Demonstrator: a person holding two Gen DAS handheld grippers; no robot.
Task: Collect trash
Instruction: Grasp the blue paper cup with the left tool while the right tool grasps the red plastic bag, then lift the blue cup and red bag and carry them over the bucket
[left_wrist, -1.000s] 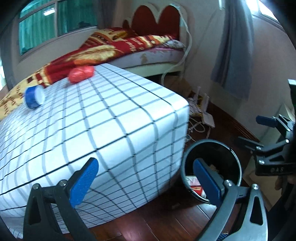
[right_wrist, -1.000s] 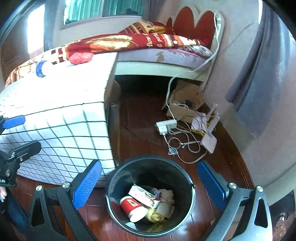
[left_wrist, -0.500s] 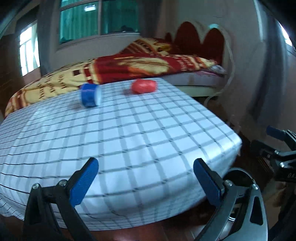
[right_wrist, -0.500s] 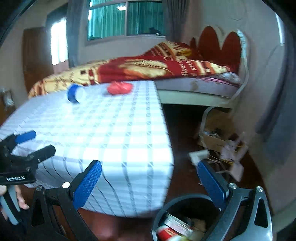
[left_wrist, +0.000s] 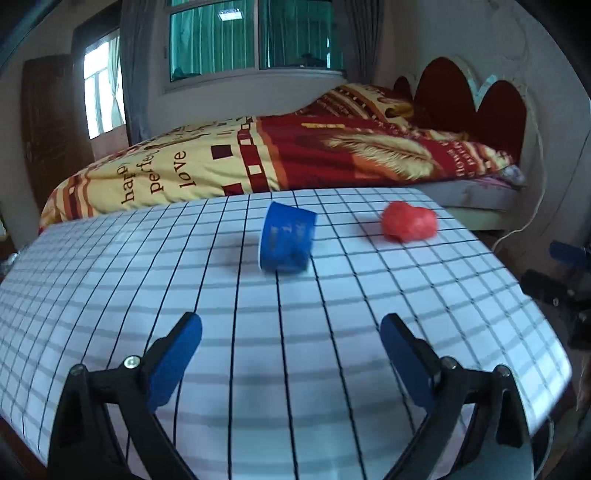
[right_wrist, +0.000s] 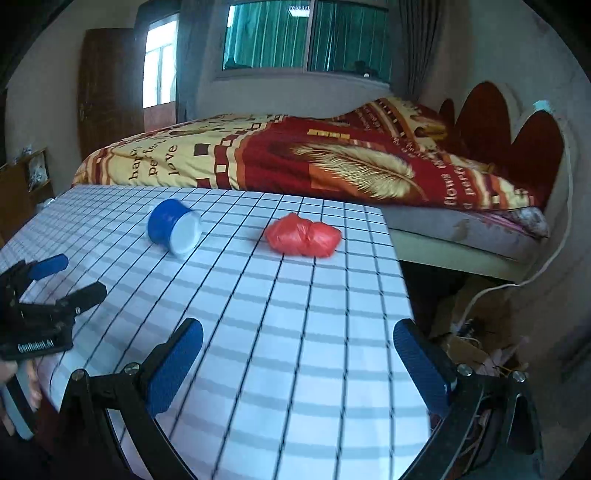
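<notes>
A blue paper cup (left_wrist: 287, 239) lies on its side on the white checked table (left_wrist: 332, 332); it also shows in the right wrist view (right_wrist: 173, 226). A crumpled red plastic bag (left_wrist: 409, 221) lies to its right, also seen in the right wrist view (right_wrist: 303, 240). My left gripper (left_wrist: 291, 354) is open and empty over the table's near part, facing the cup. My right gripper (right_wrist: 298, 362) is open and empty over the table's near right corner, facing the bag. The left gripper also shows at the left edge of the right wrist view (right_wrist: 66, 277).
A bed with a red and yellow blanket (left_wrist: 295, 158) stands behind the table. Cardboard and cables (right_wrist: 476, 325) lie on the floor to the table's right. The table (right_wrist: 295, 314) drops off at its right edge.
Both grippers have risen from the floor bin and turned toward the tabletop. The bin has left both views. The cup and bag now lie straight ahead.
</notes>
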